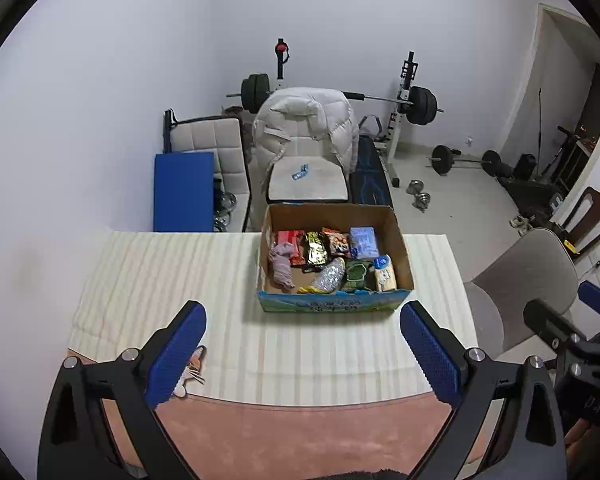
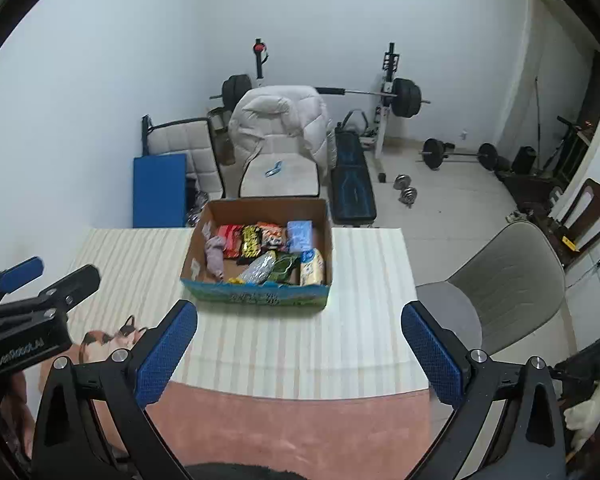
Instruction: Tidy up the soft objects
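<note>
Left claw (image 1: pixel 303 354): mine, held above the near edge of the table, blue pads spread wide, nothing between them. It also shows at the left margin of the right wrist view.

Right claw (image 2: pixel 300 350): mine, likewise above the near edge, blue pads spread wide, holding nothing. Both claws are well apart from the box.

Table (image 1: pixel 260 436): pinkish top, bare along the near edge.

Striped cloth (image 1: pixel 160 280): cream, laid over the table from the far edge almost to the near edge.

Cat picture (image 2: pixel 108 340): calico cat figure at the near left corner of the cloth, partly behind my left pad.

Cardboard box (image 1: pixel 334 306): open-topped, printed blue-green front, standing on the cloth at the far edge of the table, right of centre.

Contents of the box:
- Mauve cloth (image 1: pixel 282 264), crumpled, against the left wall.
- Red packet (image 1: pixel 290 238), far left corner.
- Black-and-gold packet (image 1: pixel 315 250), beside the red one.
- Orange packet (image 1: pixel 338 242), next along the far wall.
- Blue tissue pack (image 1: pixel 363 242), far right corner.
- Silver foil packet (image 1: pixel 330 276), near the front wall, centre.
- Green packet (image 1: pixel 356 274), right of the silver one.
- Yellow-white packet (image 1: pixel 385 274), near right corner.

Beyond the far edge: a cushioned chair (image 1: pixel 308 182) draped with a white padded jacket (image 1: pixel 306 120).

Off the right edge: a grey chair (image 2: pixel 508 284).
</note>
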Demonstrator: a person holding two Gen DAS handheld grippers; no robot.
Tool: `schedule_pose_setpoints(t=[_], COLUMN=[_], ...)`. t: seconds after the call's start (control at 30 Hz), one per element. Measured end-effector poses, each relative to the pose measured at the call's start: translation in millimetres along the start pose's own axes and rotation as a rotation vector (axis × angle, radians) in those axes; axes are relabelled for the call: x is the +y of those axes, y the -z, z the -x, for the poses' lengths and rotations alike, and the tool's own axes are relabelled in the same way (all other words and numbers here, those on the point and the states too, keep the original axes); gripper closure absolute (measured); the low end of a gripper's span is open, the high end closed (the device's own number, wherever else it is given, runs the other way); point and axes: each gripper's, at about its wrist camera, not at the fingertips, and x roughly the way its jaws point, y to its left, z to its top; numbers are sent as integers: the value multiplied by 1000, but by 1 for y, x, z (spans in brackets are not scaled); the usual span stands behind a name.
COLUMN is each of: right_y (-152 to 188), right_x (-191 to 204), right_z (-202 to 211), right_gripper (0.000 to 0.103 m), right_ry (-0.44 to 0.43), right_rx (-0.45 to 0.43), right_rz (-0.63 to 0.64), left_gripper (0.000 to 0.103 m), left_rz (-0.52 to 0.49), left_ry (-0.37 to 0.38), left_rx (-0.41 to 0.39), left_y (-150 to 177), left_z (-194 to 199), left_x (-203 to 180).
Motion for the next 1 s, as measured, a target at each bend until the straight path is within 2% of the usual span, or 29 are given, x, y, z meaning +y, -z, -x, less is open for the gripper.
schedule_pose_setpoints(t=[0.17, 0.47, 1.0], right_y=[-8, -17, -21], right_x=[-2, 0, -1], right_z=[-1, 5, 8], right_gripper=[0, 0, 0], right_ry=[8, 12, 32], right_rx=[-20, -50, -68], right_rz=[-15, -13, -9], left_gripper=[3, 3, 3], left_rz=[-6, -1, -2], left_ry=[-30, -36, -25], left_rx=[-30, -52, -50], left_y=[-1, -5, -9], left_z=[5, 10, 8], left_x=[-1, 0, -4])
